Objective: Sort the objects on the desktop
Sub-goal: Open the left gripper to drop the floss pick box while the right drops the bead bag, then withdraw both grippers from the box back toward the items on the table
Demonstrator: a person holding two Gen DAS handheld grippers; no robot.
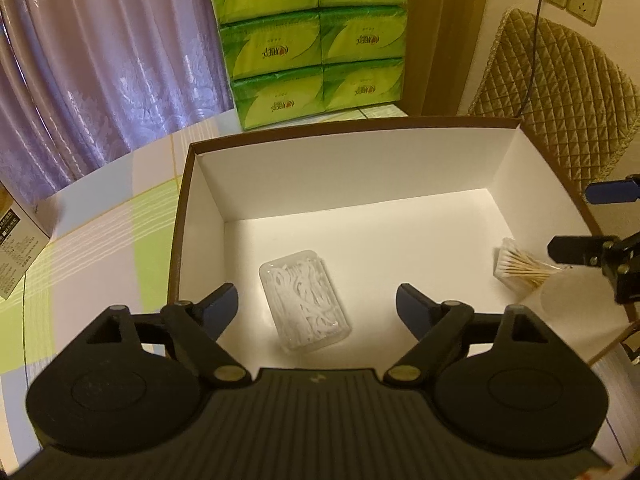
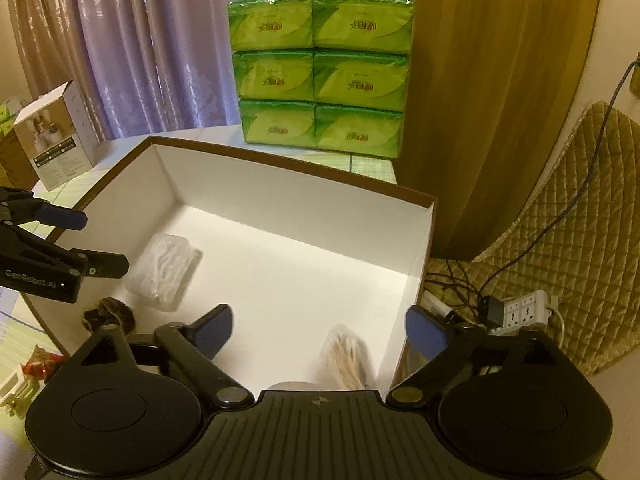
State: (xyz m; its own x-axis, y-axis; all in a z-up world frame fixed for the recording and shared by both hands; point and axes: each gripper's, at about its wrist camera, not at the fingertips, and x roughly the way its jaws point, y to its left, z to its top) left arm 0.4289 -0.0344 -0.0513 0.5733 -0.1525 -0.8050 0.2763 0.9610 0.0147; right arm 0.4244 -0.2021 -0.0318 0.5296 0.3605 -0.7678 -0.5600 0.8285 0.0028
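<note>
Both sets of jaws stand wide apart and hold nothing. Seen from its own camera, the left gripper [image 1: 316,306] hangs over the near left part of the white-lined box [image 1: 352,168], with a clear floss pick case [image 1: 305,301] lying flat on the box floor between its blue-tipped fingers [image 1: 219,307] and apart from them. The right gripper [image 2: 319,328] hangs over the near right corner of the same box; a clear tub of cotton swabs [image 2: 347,356] lies tilted just beyond it, against the right wall, blurred in the right wrist view. A dark hair scrunchie [image 2: 108,314] rests at the box's near left edge; whether inside or on the rim cannot be told. A stack of green tissue packs [image 1: 316,40] stands on the checked tablecloth [image 1: 100,232] at the far side, and a small carton [image 2: 56,136] stands far left. A power strip [image 2: 524,312] lies right of the box.
</note>
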